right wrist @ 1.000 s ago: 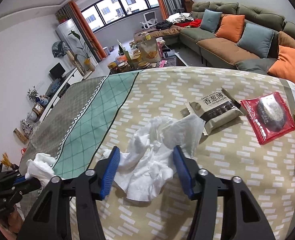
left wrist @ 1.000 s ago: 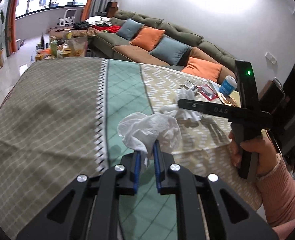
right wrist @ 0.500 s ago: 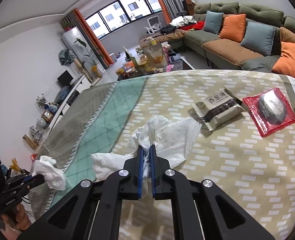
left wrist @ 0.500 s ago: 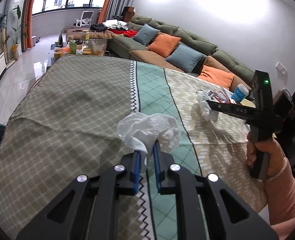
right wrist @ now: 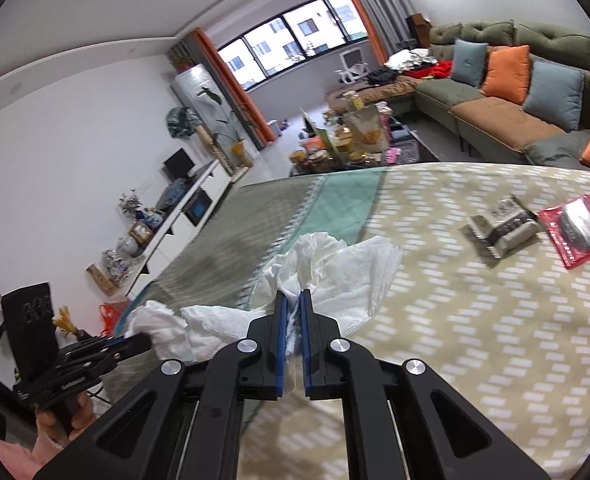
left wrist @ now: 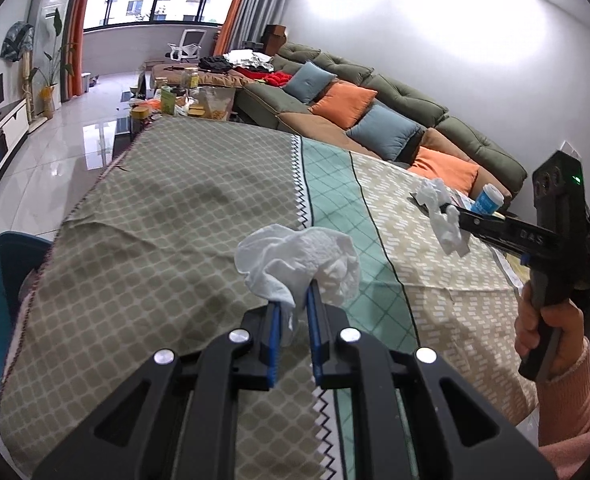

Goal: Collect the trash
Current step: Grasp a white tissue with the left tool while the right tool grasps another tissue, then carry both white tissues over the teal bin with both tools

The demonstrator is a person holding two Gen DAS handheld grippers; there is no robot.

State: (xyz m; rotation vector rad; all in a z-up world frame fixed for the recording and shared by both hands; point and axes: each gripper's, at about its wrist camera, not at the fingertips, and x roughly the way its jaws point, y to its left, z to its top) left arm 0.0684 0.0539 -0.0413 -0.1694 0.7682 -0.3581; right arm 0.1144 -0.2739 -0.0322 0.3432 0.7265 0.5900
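A crumpled white tissue (left wrist: 299,264) is pinched between the closed blue pads of the left gripper (left wrist: 295,312), held above the tablecloth (left wrist: 167,216) near the table's near edge. A second, larger tissue (right wrist: 335,276) is clamped in the right gripper (right wrist: 291,320), lifted over the cream-patterned part of the cloth. Two snack packets, a grey packet (right wrist: 503,224) and a red packet (right wrist: 575,230), lie toward the table's right edge.

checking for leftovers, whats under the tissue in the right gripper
The tissue hangs from the shut right gripper above the patterned tablecloth. The cloth around it looks bare; the patch directly beneath is hidden.
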